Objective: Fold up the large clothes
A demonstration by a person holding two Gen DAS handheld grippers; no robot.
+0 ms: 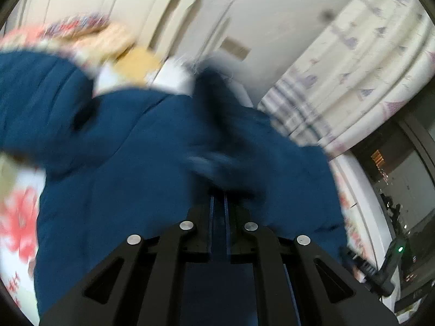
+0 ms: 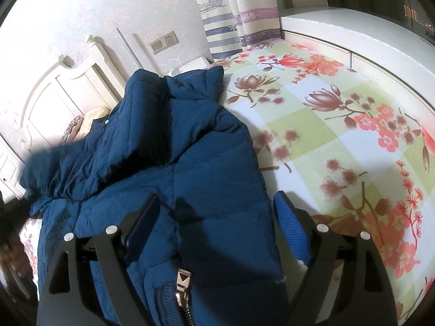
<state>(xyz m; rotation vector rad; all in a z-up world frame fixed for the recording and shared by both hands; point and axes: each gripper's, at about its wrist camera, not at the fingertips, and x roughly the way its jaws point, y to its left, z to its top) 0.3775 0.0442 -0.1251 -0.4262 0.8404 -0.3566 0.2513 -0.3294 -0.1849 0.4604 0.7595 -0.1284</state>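
A large dark blue padded jacket (image 2: 190,149) lies spread on a flowered bed sheet (image 2: 339,122), its collar towards the headboard. My right gripper (image 2: 217,198) stands open low over the jacket's near edge. Its fingers straddle the cloth beside a metal zipper pull (image 2: 182,285). In the blurred left wrist view the jacket (image 1: 122,176) fills the middle. My left gripper (image 1: 219,194) is shut there, with a bunched dark fold of the jacket at its tips, and the fold rises away from them.
A cream headboard (image 2: 62,95) and pillows (image 2: 95,116) stand at the bed's far end. A patterned curtain (image 2: 231,13) hangs by the wall, and a white ledge (image 2: 353,43) runs along the bed's far side. The sheet lies bare to the jacket's right.
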